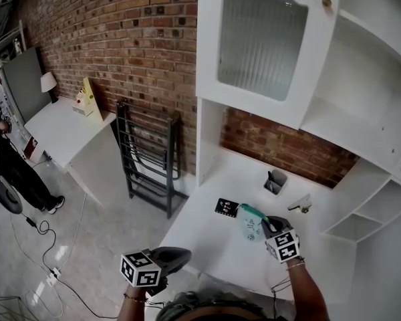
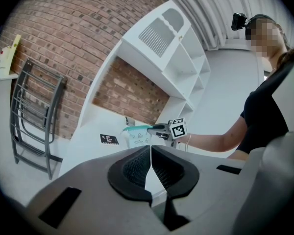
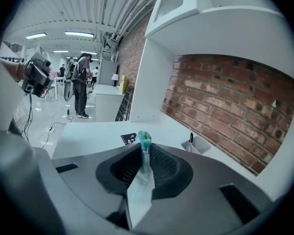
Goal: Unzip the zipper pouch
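As seen from the head, looks down on a tall white cabinet (image 1: 267, 45) against a brick wall (image 1: 120, 39), with a white desktop (image 1: 207, 243) beneath it. Holds right gripper (image 3: 146, 153) over that desktop, jaws almost together and clamped on the zipper pouch (image 3: 145, 140) at its teal zipper edge. Shows teal end poking up past the pads and pale body pinched between them. Cannot tell whether pouch's lower edge touches the desktop. Holds left gripper (image 2: 151, 153) low, off the desktop's near edge and well apart from the pouch, jaws pressed together on nothing. Finds black marker card (image 1: 226, 208) flat on the desktop just left of the pouch. Finds small grey cup (image 1: 275, 181) with a pen farther back, near the brick.
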A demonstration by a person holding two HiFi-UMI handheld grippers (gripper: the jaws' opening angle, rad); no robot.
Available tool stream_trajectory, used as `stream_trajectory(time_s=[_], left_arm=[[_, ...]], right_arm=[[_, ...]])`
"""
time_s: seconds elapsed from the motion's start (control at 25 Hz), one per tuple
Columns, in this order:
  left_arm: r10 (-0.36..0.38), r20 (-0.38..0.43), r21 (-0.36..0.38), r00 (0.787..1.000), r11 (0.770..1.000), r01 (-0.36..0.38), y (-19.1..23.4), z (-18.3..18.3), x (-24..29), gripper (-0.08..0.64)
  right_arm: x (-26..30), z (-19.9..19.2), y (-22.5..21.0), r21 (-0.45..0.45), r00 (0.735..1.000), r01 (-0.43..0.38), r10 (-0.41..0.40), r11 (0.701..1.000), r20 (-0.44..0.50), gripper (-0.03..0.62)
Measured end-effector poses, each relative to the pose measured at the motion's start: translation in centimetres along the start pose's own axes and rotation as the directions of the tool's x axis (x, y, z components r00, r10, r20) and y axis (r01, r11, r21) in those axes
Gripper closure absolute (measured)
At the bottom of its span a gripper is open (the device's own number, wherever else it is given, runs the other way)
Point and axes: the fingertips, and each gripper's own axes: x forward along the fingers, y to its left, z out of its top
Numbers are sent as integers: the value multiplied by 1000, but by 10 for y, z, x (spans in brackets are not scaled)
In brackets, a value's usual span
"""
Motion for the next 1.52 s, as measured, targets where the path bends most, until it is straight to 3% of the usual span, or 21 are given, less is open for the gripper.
stream_trajectory(time_s=[0.56,0.72,0.8,0.92,1.12,1.52], left_arm=[[-23,-27,7,999,1000,24,-3,-2,11,554],[-29,-51,16,998,999,30,-6,-4,17,554],[-37,-58,18,998,999,38,-9,-4,20,554],[-34,-64,15,997,999,35,-9,-3,23,554],[-54,-68,24,996,998,56,-12,0,36,554],[-56,-73,17,996,998,57,-11,1,52,554]], right_arm=[[-5,-55,-20,56,992,71,-64,996,-112,541],[-4,-65,-26,66,991,76,-68,995,-114,538],[-4,-72,-31,118,990,86,-71,989,-122,530],[-7,-79,-35,196,989,93,-68,976,-129,468],[-19,-90,-39,126,985,105,-86,987,-148,448],[-60,-98,-56,224,978,198,-177,954,-113,446]])
